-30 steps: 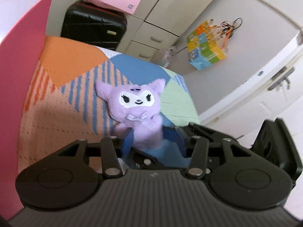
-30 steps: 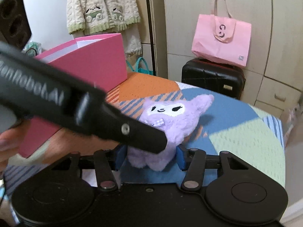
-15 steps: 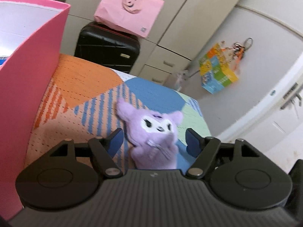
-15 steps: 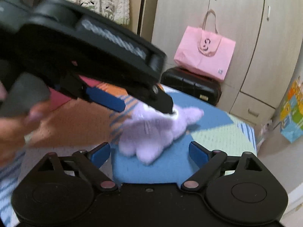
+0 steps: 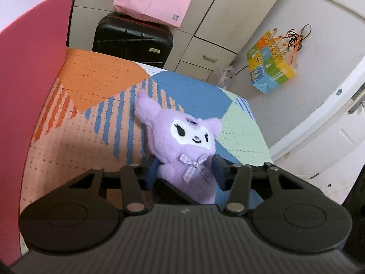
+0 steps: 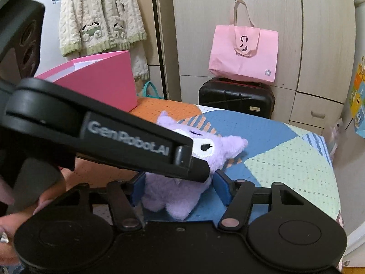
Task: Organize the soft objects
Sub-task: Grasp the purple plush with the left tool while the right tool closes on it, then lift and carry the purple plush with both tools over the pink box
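A small lilac plush toy with a white face patch, pointed ears and a checked bow [image 5: 182,150] lies on a patchwork-patterned cloth of orange, blue and pale green [image 5: 95,86], near the near edge of the surface, its head toward the far side. Both hand-held grippers have just been closing, with the toy between their blue pads.

The left gripper [image 5: 184,173] has its jaws pressed against the toy's body on both sides just below the bow, so it is clamped on the plush. In the right wrist view this gripper crosses the picture from the left as a long black bar that covers part of the toy's face.

The right gripper [image 6: 178,189] brackets the toy's lower body. Its left pad touches the fur, while its right pad appears just beside the fur; whether it truly squeezes I cannot tell.

A tall open pink cardboard box [image 5: 29,73] stands on the cloth at the left, well apart from the toy. Beyond the far edge a black hard-shell suitcase [image 6: 237,98] stands with a pink paper carrier bag [image 6: 244,54] on top
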Available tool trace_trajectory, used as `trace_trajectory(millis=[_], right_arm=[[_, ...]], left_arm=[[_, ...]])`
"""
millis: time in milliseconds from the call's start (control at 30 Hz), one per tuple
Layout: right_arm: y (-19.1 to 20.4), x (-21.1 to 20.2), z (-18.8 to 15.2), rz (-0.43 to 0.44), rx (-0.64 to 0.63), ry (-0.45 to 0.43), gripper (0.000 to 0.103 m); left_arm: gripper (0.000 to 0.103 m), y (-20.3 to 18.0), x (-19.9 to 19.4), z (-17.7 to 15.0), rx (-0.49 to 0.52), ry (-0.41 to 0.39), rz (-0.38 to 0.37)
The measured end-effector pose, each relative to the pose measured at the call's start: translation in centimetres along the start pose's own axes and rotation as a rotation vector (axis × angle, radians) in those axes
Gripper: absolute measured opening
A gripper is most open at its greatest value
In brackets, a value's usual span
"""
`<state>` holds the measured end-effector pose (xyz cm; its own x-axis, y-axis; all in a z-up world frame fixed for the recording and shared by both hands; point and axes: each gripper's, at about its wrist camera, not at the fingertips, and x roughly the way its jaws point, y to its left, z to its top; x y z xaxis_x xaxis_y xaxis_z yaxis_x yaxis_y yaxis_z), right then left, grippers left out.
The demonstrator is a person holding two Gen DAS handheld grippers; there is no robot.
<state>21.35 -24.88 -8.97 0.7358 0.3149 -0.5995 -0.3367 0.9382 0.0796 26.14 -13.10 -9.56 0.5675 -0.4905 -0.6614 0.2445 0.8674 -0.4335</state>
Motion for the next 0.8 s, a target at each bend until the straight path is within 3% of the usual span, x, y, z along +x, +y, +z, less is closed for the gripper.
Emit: trace_trajectory(millis=[233, 800], right_arm=[[0.4, -2.1, -1.5, 0.013, 0.068, -0.033, 0.066], [5.5, -7.4, -4.8, -0.005, 0.062, -0.070, 0.066]], left_arm=[[0.040, -0.6, -3.0, -2.5, 0.060, -0.032, -0.011], [0.040, -0.5, -10.4, -7.8, 0.147, -0.046, -0.046]])
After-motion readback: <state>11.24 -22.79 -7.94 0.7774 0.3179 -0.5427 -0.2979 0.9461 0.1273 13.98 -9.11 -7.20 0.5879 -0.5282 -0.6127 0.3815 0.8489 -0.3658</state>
